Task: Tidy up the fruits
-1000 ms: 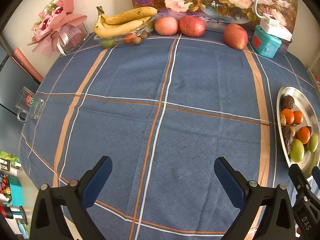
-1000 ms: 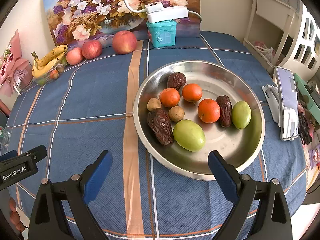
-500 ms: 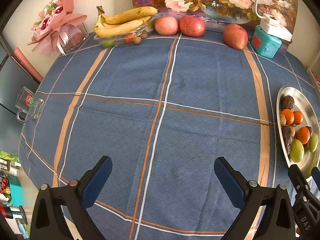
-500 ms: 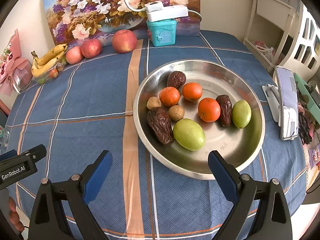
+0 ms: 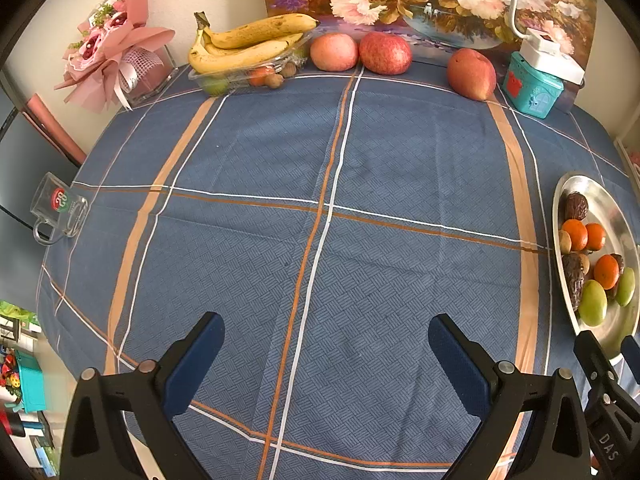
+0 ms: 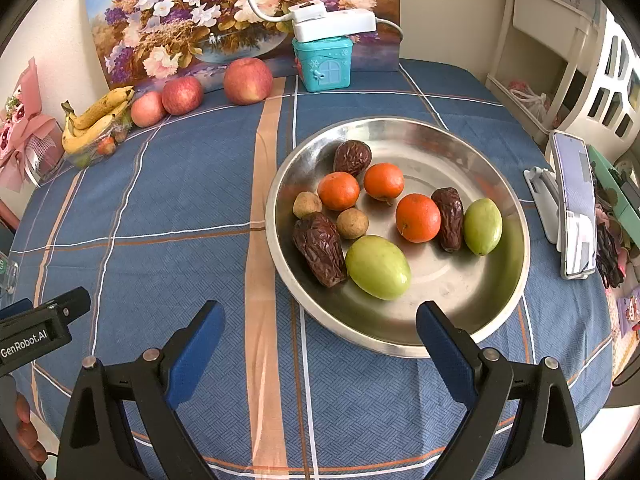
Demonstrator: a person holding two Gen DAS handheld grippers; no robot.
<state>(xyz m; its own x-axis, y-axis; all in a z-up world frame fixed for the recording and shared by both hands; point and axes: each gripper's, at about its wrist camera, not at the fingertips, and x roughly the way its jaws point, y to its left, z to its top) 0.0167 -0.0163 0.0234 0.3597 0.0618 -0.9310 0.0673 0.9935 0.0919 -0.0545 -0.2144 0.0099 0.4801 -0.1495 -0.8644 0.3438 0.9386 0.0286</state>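
Steel plate fills my right view; my left shows only its edge, plus a mug. Both grippers, left and right, gape wide, empty.

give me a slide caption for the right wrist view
Open right gripper poised before a steel plate of dates, oranges and green fruits.

The counter is viewed from low at its near edge by both wrist cameras; the metal plate, close in the right view, is shared.
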